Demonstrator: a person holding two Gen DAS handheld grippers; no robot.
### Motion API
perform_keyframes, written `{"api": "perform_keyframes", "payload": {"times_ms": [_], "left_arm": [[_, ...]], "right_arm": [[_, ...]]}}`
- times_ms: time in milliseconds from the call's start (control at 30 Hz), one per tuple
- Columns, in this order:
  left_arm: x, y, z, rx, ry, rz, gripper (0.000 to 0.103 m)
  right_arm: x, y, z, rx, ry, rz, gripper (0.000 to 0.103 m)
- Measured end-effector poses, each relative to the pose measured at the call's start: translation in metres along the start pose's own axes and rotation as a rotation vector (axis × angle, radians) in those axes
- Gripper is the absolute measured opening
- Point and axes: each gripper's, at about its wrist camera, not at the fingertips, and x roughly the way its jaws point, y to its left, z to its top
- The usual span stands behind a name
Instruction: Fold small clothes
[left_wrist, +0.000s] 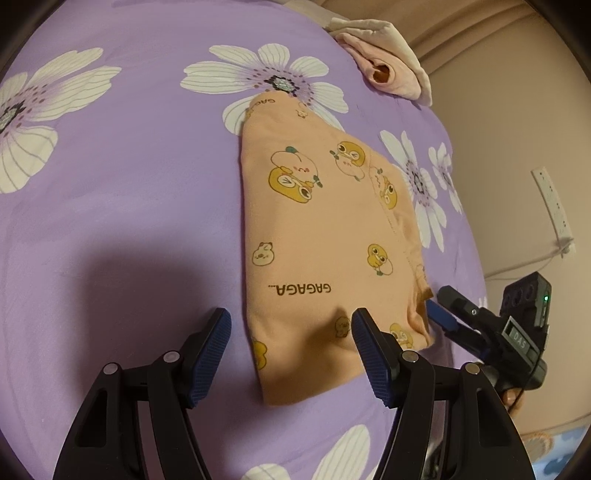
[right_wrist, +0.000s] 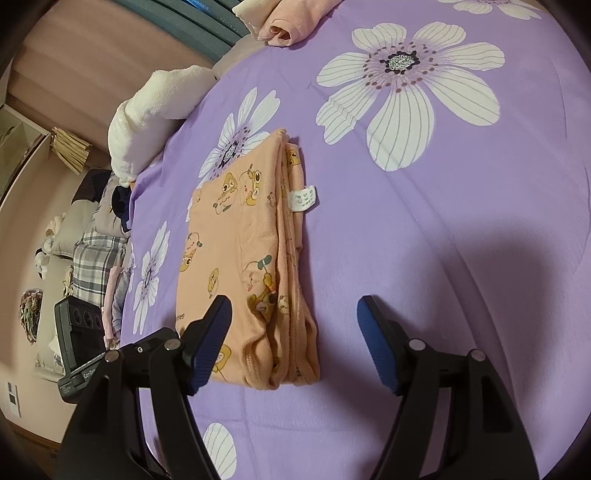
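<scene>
Partly shadowed folded peach garment (left_wrist: 317, 236), care label (right_wrist: 303, 198) print illegible, purple bedsheet (left_wrist: 129, 166)

Warm, fairly dim indoor light falls on the purple bedsheet (left_wrist: 129, 221) from behind the cameras, throwing a broad soft-edged shadow just ahead of the left tongs (left_wrist: 291, 360) and another ahead of the right tongs (right_wrist: 295, 345). Both fisheye views bow the bed strongly toward a black rim (the corners are lost to vignette). The folded peach garment (left_wrist: 317, 229) is sharp and evenly lit, with no glare; the far room beyond the bed goes softer and darker.
</scene>
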Motion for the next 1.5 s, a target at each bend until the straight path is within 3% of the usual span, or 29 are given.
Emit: {"api": "perform_keyframes", "payload": {"times_ms": [1100, 1433, 1500], "left_arm": [[0.014, -0.010, 0.012, 0.033, 0.013, 0.000, 0.066], [0.022, -0.011, 0.022, 0.031, 0.021, -0.005, 0.066], [0.024, -0.012, 0.023, 0.031, 0.022, -0.015, 0.071]], "right_arm": [[0.023, 0.022, 0.014, -0.055, 0.007, 0.013, 0.072], [0.041, 0.018, 0.027, -0.020, 0.044, 0.065, 0.072], [0.044, 0.018, 0.027, -0.015, 0.050, 0.080, 0.072]]}}
